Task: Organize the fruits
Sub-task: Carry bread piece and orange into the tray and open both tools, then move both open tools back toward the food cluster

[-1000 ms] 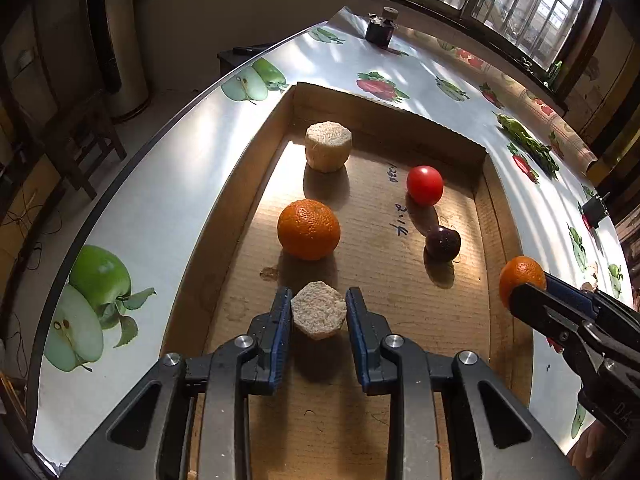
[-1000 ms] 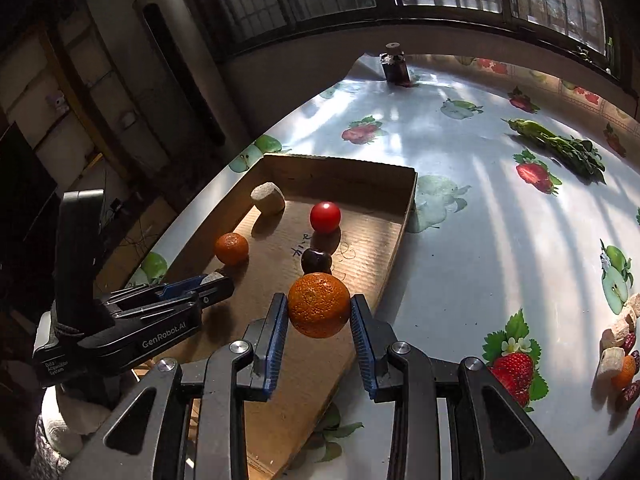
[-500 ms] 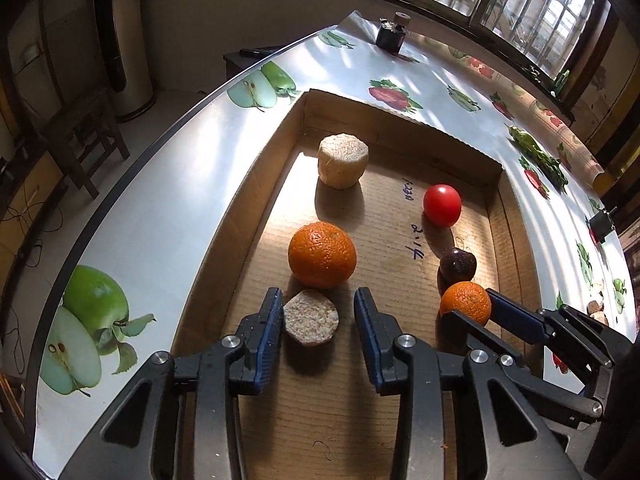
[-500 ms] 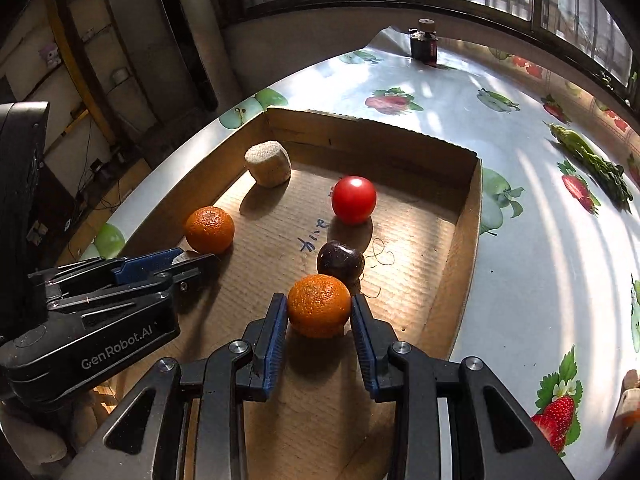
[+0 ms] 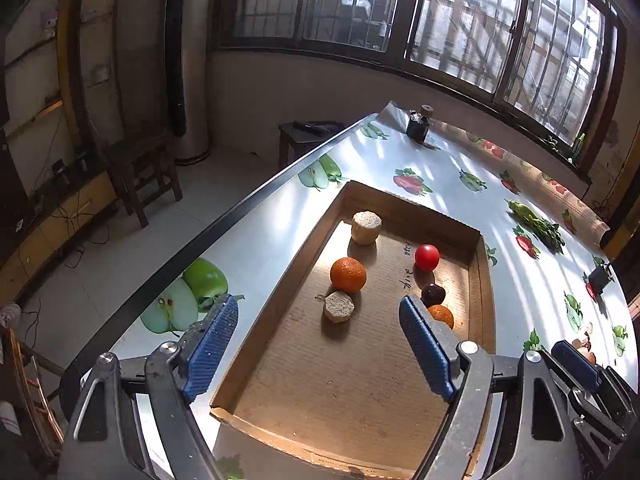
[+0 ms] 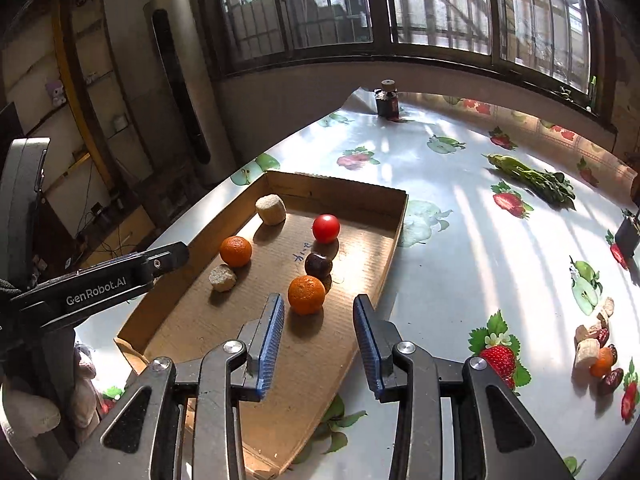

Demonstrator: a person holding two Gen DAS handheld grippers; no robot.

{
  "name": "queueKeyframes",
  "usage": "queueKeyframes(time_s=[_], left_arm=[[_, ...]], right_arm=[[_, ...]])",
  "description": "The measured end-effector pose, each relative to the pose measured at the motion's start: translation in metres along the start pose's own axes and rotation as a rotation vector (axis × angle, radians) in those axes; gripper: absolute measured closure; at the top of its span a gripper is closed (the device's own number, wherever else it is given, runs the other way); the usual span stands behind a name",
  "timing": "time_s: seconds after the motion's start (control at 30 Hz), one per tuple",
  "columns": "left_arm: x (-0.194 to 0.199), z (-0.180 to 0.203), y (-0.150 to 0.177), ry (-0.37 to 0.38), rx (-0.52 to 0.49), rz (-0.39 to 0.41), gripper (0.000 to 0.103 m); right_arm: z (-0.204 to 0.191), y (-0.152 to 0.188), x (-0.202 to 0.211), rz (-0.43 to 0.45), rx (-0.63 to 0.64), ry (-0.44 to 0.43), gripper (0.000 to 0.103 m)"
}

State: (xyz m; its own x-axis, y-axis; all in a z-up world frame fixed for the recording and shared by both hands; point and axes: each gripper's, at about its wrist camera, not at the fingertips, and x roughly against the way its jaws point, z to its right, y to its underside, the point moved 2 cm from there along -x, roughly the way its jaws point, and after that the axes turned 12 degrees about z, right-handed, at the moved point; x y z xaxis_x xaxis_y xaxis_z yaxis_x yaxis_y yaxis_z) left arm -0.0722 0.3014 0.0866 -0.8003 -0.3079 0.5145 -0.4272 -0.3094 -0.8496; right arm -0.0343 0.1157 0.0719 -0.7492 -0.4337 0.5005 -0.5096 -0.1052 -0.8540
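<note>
A fruit-print worktop (image 6: 460, 240) beneath barred windows (image 6: 440, 0) carries a cardboard tray (image 6: 394, 236) holding two oranges (image 6: 306, 294), a tomato (image 6: 325, 228) and a plum (image 6: 318, 265). Left claw (image 5: 318, 356) and right claw (image 6: 318, 342) both spread, empty.

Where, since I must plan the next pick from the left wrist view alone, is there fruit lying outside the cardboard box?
Observer: A small pile lies on the tablecloth, far to the right of the cardboard box: pale chunks, a small orange piece and dark red pieces.
Operator: Is the right hand-held gripper free to fetch it?
Observer: Yes. The right hand-held gripper is open and empty. The near orange sits on the box floor just ahead of its fingertips.
Operator: Is that orange touching anything?
Observer: It sits right against the dark plum-like fruit, clear of the box walls.
</note>
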Motion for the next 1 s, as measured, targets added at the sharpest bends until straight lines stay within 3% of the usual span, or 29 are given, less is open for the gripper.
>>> queueKeyframes(time_s=[0.2,0.3,0.43,1.0], left_arm=[[0.043,0.038,0.001,-0.002,-0.120,0.128,0.009],[0.053,0.058,0.007,0.062,-0.161,0.114,0.009],[0.064,0.078,0.016,0.068,-0.228,0.116,0.009],[0.074,0.096,0.025,0.102,-0.238,0.091,0.009]], right_arm=[[0.031,0.021,0.040,0.027,-0.115,0.067,0.056],[0.041,0.029,0.051,0.036,-0.122,0.102,0.056],[0.056,0.037,0.063,0.035,-0.166,0.110,0.056],[0.071,0.046,0.078,0.042,-0.198,0.117,0.056]])
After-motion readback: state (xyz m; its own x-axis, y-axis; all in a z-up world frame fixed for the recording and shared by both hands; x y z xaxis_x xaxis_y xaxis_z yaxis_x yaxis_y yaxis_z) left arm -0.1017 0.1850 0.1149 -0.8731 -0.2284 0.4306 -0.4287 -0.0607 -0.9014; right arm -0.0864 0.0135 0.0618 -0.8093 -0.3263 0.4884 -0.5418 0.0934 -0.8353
